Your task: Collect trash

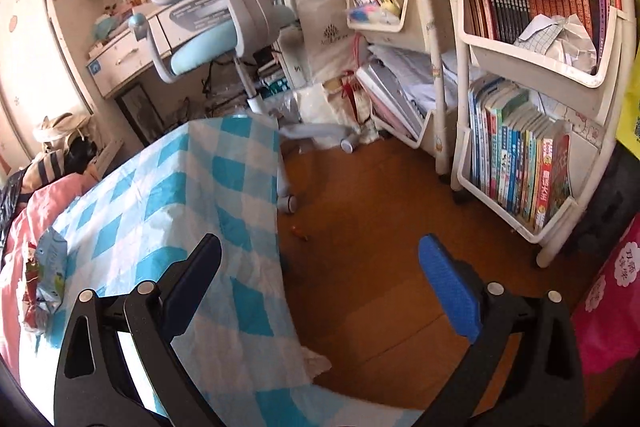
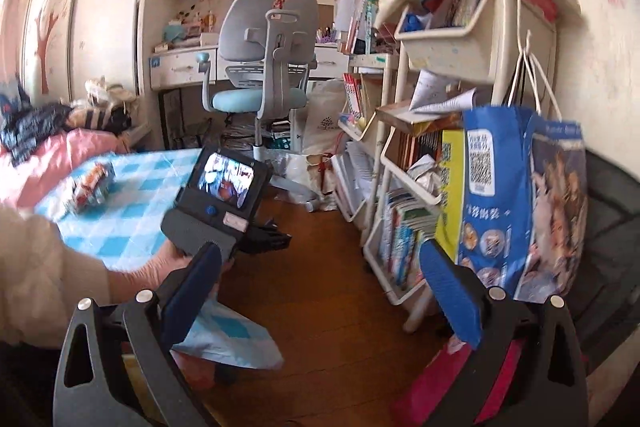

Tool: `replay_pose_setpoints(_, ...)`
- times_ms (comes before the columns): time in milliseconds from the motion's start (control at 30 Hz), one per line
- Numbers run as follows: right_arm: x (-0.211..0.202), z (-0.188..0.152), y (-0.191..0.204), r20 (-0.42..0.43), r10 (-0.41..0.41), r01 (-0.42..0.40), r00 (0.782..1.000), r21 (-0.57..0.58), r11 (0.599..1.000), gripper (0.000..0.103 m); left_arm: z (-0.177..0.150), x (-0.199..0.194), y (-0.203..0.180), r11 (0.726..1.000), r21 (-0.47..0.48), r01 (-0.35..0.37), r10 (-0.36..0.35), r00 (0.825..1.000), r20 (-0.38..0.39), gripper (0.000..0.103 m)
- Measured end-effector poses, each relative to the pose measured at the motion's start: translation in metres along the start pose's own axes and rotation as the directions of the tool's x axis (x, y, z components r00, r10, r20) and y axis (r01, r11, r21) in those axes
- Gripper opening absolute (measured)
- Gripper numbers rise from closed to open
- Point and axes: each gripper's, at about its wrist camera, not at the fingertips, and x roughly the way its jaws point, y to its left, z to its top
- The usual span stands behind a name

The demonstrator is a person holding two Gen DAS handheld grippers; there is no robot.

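Note:
A crumpled snack wrapper (image 1: 44, 279) lies on the blue checked cloth (image 1: 168, 211) at the far left of the left wrist view; it also shows in the right wrist view (image 2: 90, 187). My left gripper (image 1: 320, 267) is open and empty, over the cloth's right edge and the wooden floor, well right of the wrapper. My right gripper (image 2: 320, 275) is open and empty above the floor. The left gripper's body with its screen (image 2: 220, 203) shows in the right wrist view, held by a hand. A blue paper bag (image 2: 520, 203) hangs at the right.
A grey swivel chair (image 1: 216, 11) stands at a desk behind the cloth. White book racks (image 1: 532, 107) line the right side. A pink bag (image 1: 608, 307) is at the right edge. Small crumbs (image 1: 300, 233) lie on the floor. A pink blanket (image 1: 16, 247) is at the left.

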Motion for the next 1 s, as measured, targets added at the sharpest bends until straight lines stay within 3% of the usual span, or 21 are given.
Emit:
replay_pose_setpoints(100,-0.012,-0.001,0.011,0.019,-0.036,0.037,0.999,-0.061,0.997,0.095,-0.003,-0.016,0.003,0.997,0.083,-0.007,0.005,1.000,0.024,0.096)
replay_pose_setpoints(167,-0.033,0.003,0.011,0.050,-0.045,0.046,0.998,-0.021,0.999,0.095,-0.013,-0.017,0.007,0.987,0.155,-0.051,0.048,0.999,0.021,0.096)
replay_pose_setpoints(300,-0.072,-0.012,0.014,0.085,0.009,-0.023,0.996,0.165,0.986,0.095,-0.021,-0.015,0.015,0.992,0.129,-0.003,0.011,0.998,-0.056,0.096)
replay_pose_setpoints(367,-0.088,-0.043,0.028,0.080,0.010,-0.023,0.997,0.164,0.986,0.095,-0.027,-0.003,0.010,0.985,0.165,0.055,-0.031,0.989,-0.145,0.096)
replay_pose_setpoints(433,-0.081,-0.066,0.035,-0.016,0.051,-0.048,0.999,0.179,0.983,0.095,-0.030,0.003,0.002,0.967,0.224,0.120,-0.073,0.976,-0.205,0.095)
replay_pose_setpoints(500,-0.080,-0.058,0.044,0.023,0.084,-0.086,0.996,0.137,0.987,0.095,-0.032,0.008,-0.005,0.946,0.281,0.161,-0.087,0.963,-0.257,0.095)
replay_pose_setpoints(567,-0.071,-0.063,0.054,0.058,0.056,-0.057,0.997,0.025,0.998,0.095,-0.032,0.021,-0.008,0.927,0.280,0.251,-0.133,0.916,-0.379,0.091)
replay_pose_setpoints(633,-0.039,-0.073,0.049,-0.080,0.088,-0.084,0.993,0.051,0.995,0.095,-0.031,0.030,-0.004,0.930,0.224,0.291,-0.165,0.876,-0.454,0.090)
replay_pose_setpoints(667,-0.034,-0.073,0.044,-0.085,0.124,-0.119,0.989,0.070,0.990,0.095,-0.030,0.035,-0.002,0.920,0.193,0.341,-0.206,0.839,-0.503,0.086)
replay_pose_setpoints(733,-0.033,-0.082,0.033,-0.069,0.080,-0.078,0.994,0.030,0.996,0.095,-0.029,0.042,0.003,0.903,0.122,0.413,-0.279,0.777,-0.564,0.085)
replay_pose_setpoints(800,-0.022,-0.096,0.020,-0.164,0.028,-0.028,0.986,0.004,1.000,0.095,-0.024,0.047,0.013,0.889,0.020,0.457,-0.359,0.726,-0.586,0.085)
replay_pose_setpoints(867,-0.021,-0.101,-0.003,-0.182,-0.010,0.021,0.983,0.058,0.998,0.095,-0.022,0.046,0.022,0.879,-0.037,0.475,-0.408,0.711,-0.572,0.086)
replay_pose_setpoints(1000,-0.024,-0.102,-0.029,-0.206,-0.091,0.117,0.974,0.116,0.986,0.095,-0.024,0.048,0.024,0.844,-0.089,0.530,-0.469,0.645,-0.604,0.086)
